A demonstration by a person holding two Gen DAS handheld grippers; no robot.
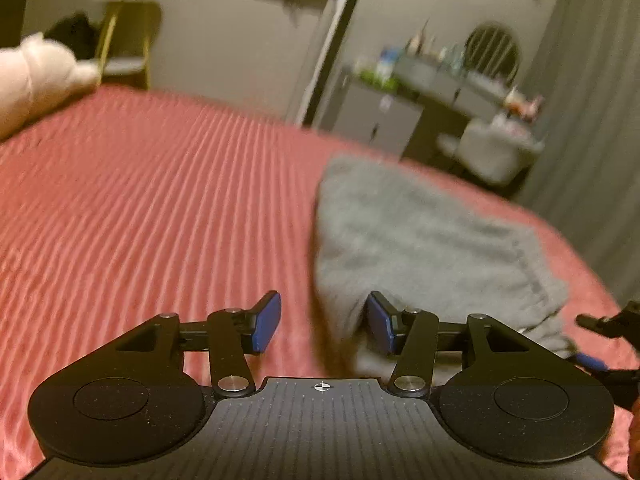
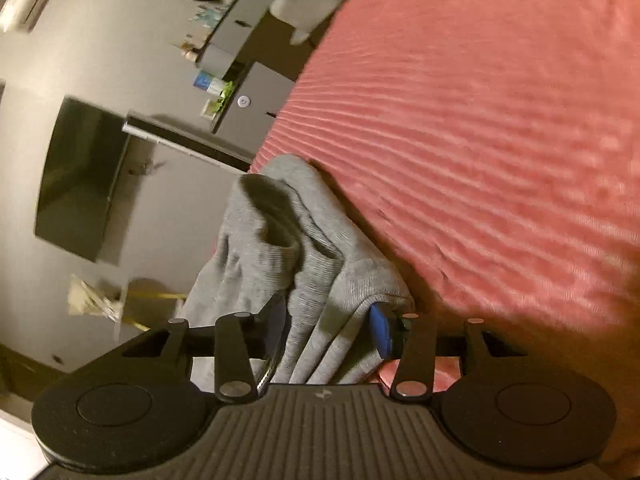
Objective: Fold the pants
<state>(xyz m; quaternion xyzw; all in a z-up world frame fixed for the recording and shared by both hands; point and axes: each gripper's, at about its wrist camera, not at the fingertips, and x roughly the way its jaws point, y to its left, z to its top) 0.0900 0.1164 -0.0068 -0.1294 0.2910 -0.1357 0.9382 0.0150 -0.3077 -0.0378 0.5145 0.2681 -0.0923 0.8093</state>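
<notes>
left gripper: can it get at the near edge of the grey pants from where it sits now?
Probably yes. The left gripper is open, and the near edge of the grey pants already lies in front of its right-hand pad on the red bedspread, with nothing between. The right gripper has cloth between its pads further along.

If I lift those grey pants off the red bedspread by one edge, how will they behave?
The grey pants would probably sag and drape: they lie in soft folds. The knit looks thick, so likely somewhat weighty. The ribbed red bedspread may drag on the cloth, so pushing would likely bunch it rather than slide it.
</notes>
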